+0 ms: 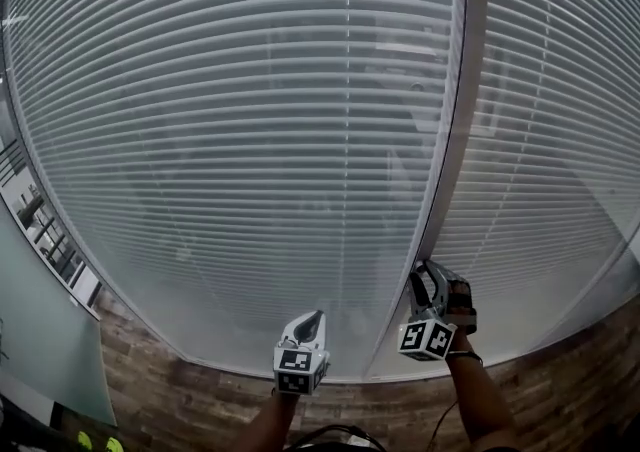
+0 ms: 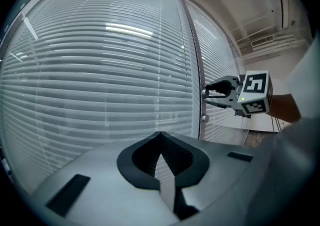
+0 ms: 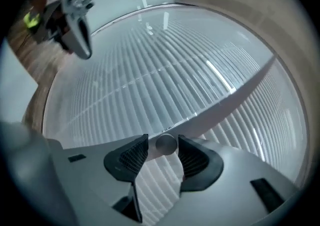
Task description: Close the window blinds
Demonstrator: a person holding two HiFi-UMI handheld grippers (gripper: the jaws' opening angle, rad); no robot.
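Blinds (image 1: 250,120) above a wood-plank floor (image 1: 160,380) — right gripper (image 3: 163,140) spread around the knob (image 3: 167,145), left gripper (image 2: 160,135) pressed together

Left tool (image 1: 311,318) jaws together; right tool (image 1: 427,267) jaws apart; both held forward.

White blinds (image 1: 250,90), brown wood-grain floor (image 1: 180,380)
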